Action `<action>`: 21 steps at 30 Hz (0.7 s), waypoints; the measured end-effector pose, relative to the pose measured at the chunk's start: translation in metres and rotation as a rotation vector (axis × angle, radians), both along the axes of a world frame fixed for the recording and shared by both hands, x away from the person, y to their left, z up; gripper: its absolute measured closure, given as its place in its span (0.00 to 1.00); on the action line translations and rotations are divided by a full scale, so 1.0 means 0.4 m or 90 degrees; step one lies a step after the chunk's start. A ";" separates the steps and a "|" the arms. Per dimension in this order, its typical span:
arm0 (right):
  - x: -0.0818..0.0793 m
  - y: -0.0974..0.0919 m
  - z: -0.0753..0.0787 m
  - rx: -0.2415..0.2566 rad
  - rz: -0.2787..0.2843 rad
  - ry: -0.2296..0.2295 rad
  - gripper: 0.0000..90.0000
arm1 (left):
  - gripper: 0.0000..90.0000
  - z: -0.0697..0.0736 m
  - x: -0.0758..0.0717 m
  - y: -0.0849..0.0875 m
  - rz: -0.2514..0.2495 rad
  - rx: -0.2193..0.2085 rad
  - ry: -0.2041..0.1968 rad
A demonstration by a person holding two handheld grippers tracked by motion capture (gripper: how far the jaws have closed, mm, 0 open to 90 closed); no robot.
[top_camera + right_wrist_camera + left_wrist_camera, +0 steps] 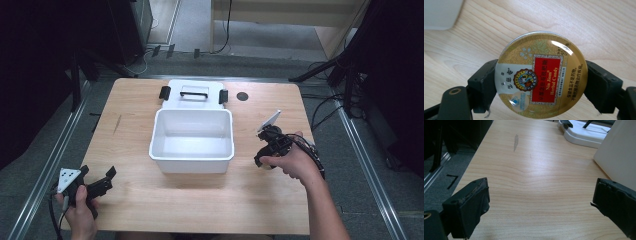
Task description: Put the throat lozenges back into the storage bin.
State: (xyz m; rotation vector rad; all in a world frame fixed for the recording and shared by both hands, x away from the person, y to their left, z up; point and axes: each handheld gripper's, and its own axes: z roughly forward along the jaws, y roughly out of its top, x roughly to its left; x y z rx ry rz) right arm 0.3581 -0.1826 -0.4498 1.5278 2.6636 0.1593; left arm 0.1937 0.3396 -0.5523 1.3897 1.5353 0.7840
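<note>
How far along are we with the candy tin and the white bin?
Done: the bin's lid is off and lies behind the open white bin. In hand: the right gripper clamps the round herbal candy tin above the table. Left: carrying it into the bin. The left gripper waits open.

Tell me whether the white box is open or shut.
Open. The white box shows its bare inside from above, and its lid with the black handle lies flat on the table behind it.

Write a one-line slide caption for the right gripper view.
Right hand-held gripper clamps a round gold herbal candy tin by its edges above the light wooden table.
</note>
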 end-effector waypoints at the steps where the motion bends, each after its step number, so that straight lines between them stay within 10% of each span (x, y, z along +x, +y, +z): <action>1: 0.002 0.004 0.006 -0.001 0.003 -0.002 0.23 | 0.02 0.000 0.000 0.000 0.000 0.000 0.000; 21: 0.038 0.074 0.122 -0.001 0.049 -0.029 0.23 | 0.02 0.000 0.000 0.001 -0.002 -0.001 0.002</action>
